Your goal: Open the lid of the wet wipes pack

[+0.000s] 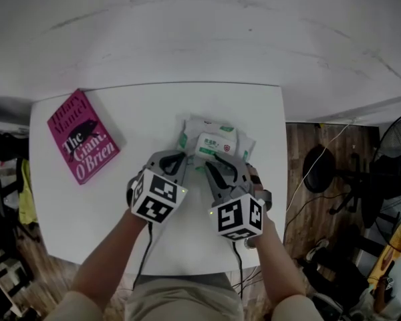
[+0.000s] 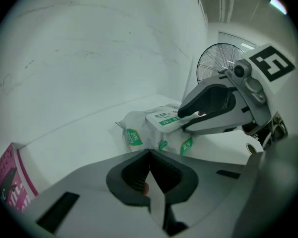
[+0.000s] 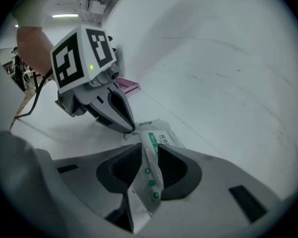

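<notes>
Setup: white surface (image 1: 87,199), with the wet wipes pack (image 1: 190,127) lying flat toward its far side, right of centre. The lid (image 1: 217,144) is a white panel with green print on top of the pack, and it lies down on the pack. A magenta book (image 1: 83,136) lies well apart on the left part of the surface, rotated askew.

Left tool (image 2: 149,155): we note the jaws drawn together on a thin white strip of the pack's wrapper. In the right gripper view its tips meet at the pack's edge on the side nearer the book. Both tools slope down toward the pack, each held in a hand at the near side of the surface.

Right tool (image 3: 148,150): jaws partly apart. The crimped end of the pack, white film with green dots, stands up in the gap between the pads. We do not see the pads squeezing it. In the left gripper view its tips sit at the near edge of the lid, one jaw above and one below.

Surroundings: a floor fan (image 1: 397,152) stands on wooden flooring to the right.
</notes>
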The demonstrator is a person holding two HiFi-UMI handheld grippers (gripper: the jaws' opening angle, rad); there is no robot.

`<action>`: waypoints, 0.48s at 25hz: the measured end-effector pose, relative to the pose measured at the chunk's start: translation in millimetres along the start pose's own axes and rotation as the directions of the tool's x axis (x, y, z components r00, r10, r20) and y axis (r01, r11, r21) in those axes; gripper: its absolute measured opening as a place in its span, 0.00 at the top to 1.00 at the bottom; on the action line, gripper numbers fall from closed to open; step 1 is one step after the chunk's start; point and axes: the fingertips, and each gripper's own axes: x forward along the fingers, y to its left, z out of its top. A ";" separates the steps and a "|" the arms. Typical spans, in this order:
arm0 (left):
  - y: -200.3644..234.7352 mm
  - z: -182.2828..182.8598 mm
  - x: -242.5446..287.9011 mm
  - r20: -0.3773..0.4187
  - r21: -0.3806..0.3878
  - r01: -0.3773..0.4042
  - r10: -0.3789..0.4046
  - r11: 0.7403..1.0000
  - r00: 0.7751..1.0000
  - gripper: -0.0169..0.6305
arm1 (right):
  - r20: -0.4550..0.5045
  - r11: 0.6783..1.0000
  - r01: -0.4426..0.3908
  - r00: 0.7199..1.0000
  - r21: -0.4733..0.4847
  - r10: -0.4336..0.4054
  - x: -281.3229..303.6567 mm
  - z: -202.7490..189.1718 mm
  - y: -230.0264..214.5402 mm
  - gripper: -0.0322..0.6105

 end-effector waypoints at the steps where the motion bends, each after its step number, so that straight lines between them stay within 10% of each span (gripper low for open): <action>1: 0.0 0.0 0.0 0.001 -0.001 0.000 0.000 1.000 1.000 0.94 | -0.012 1.000 0.008 1.000 -0.018 -0.008 1.6 -2.1 -0.6 0.76; 12: -0.6 -1.6 -0.1 0.007 0.011 -0.014 0.014 1.000 1.000 0.94 | 0.079 0.989 0.138 0.987 0.058 -0.143 -16.7 23.1 -49.6 0.89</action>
